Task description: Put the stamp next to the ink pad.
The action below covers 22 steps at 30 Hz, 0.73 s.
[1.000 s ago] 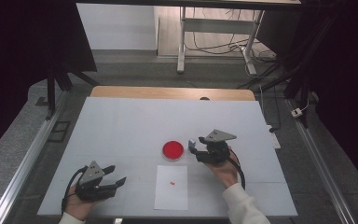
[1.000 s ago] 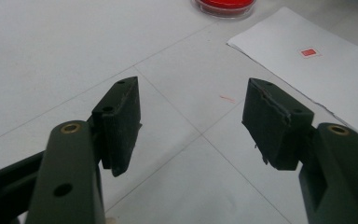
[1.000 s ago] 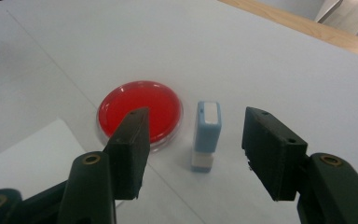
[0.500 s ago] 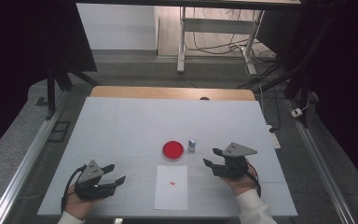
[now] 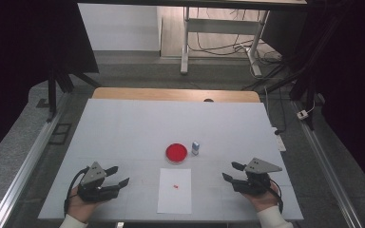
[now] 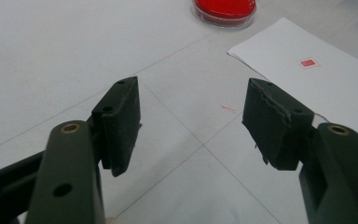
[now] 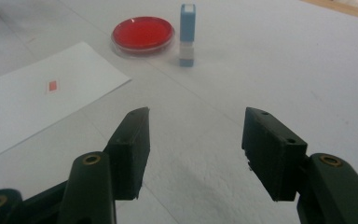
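Note:
A round red ink pad [image 5: 176,152] [image 6: 224,9] [image 7: 142,33] sits mid-table. Just to its right a small blue-and-white stamp [image 5: 195,147] [image 7: 187,35] stands upright on its own. A white sheet of paper [image 5: 175,190] [image 6: 317,84] [image 7: 32,98] lies near the front edge with a small red stamped mark [image 5: 176,185] [image 6: 308,62] [image 7: 52,85] on it. My left gripper [image 5: 117,176] [image 6: 191,126] rests at the front left, open, nothing between its jaws. My right gripper [image 5: 230,171] [image 7: 193,149] is at the front right, open and empty, well apart from the stamp.
The white tabletop [image 5: 138,128] has a wooden strip [image 5: 176,94] along its far edge. Metal rails [image 5: 24,166] run down both sides. A frame with cables [image 5: 218,33] stands on the floor beyond the table.
My right gripper has drawn back from beside the ink pad toward the front right. The stamp now stands alone where the gripper was. The left gripper has stayed put.

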{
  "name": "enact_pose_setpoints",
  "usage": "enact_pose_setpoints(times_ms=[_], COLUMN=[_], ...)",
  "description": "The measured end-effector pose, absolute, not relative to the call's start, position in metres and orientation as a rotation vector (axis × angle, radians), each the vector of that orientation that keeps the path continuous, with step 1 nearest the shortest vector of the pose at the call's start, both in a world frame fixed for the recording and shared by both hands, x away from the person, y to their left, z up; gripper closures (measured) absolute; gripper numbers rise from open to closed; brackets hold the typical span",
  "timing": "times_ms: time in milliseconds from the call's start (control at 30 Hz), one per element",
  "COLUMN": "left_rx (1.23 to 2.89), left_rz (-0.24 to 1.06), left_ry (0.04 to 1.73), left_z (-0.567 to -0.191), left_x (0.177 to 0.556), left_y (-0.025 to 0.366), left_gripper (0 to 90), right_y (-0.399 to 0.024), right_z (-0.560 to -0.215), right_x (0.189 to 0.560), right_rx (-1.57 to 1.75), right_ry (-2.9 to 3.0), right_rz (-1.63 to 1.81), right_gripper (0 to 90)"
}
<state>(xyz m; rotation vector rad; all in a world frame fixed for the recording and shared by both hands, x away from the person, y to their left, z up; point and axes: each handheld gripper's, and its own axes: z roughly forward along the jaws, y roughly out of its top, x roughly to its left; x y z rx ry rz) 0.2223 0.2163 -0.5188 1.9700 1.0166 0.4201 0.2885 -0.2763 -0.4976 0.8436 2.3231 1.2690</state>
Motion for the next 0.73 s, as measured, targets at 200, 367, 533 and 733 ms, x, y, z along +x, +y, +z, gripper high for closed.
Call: enact_pose_setpoints(times_ms=[200, 367, 533, 733], left_rx=[1.971, 1.974, 1.976, 1.981], left_rz=[0.423, 0.421, 0.423, 0.422], left_ry=[1.019, 1.017, 1.017, 1.016], left_z=[-0.5190, -0.5195, -0.5195, -0.5200], left_x=[0.2237, 0.2243, 0.2243, 0.2242], left_y=[0.2154, 0.2147, 0.2150, 0.2153], left_gripper=[36.6, 36.5, 36.4, 36.2], right_y=[-0.2851, -0.2872, -0.2861, -0.2867], right_z=[-0.5001, -0.4986, -0.4999, -0.4987], right_x=[0.2894, 0.2897, 0.2901, 0.2900], right_rx=[0.863, 0.866, 0.862, 0.859], right_ry=[2.318, 2.311, 2.321, 2.316], right_rz=[1.272, 1.271, 1.277, 1.284], right_gripper=[41.3, 41.2, 41.1, 40.9])
